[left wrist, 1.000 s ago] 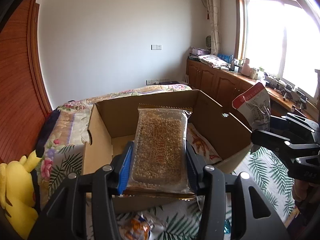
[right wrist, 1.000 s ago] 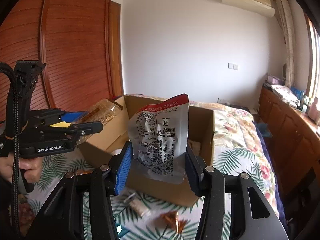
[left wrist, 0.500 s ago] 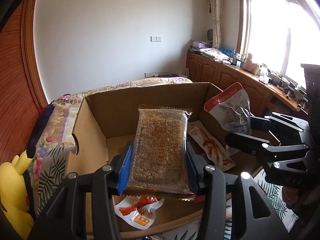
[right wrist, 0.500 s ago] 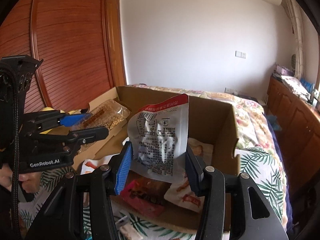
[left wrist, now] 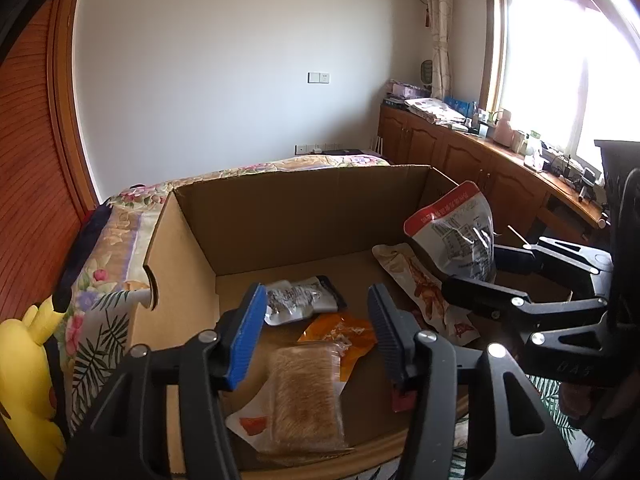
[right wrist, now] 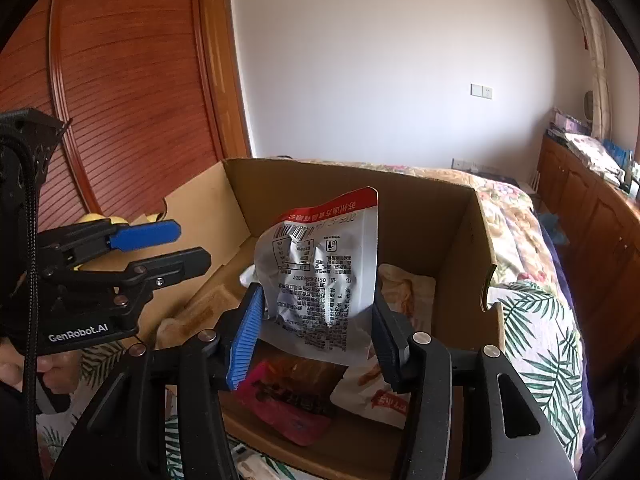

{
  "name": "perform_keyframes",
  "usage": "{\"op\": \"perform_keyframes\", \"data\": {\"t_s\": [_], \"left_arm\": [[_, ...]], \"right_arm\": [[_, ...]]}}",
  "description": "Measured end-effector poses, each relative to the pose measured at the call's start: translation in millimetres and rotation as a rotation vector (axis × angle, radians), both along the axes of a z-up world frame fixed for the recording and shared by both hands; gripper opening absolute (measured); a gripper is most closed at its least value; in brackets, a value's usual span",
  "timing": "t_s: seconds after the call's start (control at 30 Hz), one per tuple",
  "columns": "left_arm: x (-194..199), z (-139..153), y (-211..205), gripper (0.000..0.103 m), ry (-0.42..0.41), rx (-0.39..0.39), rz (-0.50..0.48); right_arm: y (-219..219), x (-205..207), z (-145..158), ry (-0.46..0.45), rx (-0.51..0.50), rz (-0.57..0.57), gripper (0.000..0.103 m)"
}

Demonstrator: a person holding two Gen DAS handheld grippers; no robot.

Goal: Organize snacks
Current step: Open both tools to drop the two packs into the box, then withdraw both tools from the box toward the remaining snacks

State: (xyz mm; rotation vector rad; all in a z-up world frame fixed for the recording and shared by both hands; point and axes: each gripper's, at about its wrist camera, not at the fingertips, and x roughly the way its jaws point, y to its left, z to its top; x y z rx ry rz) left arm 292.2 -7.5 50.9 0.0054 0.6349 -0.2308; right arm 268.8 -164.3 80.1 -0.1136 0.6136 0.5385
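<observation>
Grain bar packet (left wrist: 306, 396) loose in box (left wrist: 304, 216), left tongs (left wrist: 316, 328) opening empty, right tongs (right wrist: 316, 332) gripping white pouch (right wrist: 324, 276).

The grain bar packet (left wrist: 306, 394) is motion-blurred (label unreadable); the pink packet (right wrist: 288, 396) sits half hidden behind the silver pouch (right wrist: 324, 276).

left tool (left wrist: 316, 336) dropped grain bar (left wrist: 305, 396) into box (left wrist: 304, 216)

cardboard box (right wrist: 460, 240) sits on the bed (right wrist: 536, 320), on its leafy floral cover; a yellow plush toy (left wrist: 24, 364) rests on the bed beside the box.
</observation>
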Motion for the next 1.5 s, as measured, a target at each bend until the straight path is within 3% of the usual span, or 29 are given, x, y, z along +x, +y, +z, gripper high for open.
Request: {"op": "perform_keyframes", "data": {"t_s": [0.27, 0.67, 0.93, 1.0, 1.27, 1.5], "left_arm": [[-4, 0, 2, 0.054, -0.015, 0.005, 0.011], [-38, 18, 0, 0.057, -0.064, 0.012, 0.012], [-70, 26, 4, 0.066, -0.089, 0.013, -0.002], [-79, 26, 4, 0.072, -0.093, 0.009, -0.007], [-106, 4, 13, 0.073, -0.052, 0.014, -0.016], [-119, -38, 22, 0.073, 0.027, 0.047, 0.007]], "right_arm": [[1, 1, -3, -0.009, -0.003, -0.019, 0.059], [-10, -29, 12, -0.051, 0.014, -0.026, 0.059], [-21, -65, 23, -0.092, 0.009, -0.018, 0.059], [-25, -75, 24, -0.094, 0.013, -0.013, 0.059], [-41, -101, 14, -0.072, 0.017, -0.014, 0.059], [-49, -106, -13, -0.015, -0.007, -0.027, 0.059]]}}
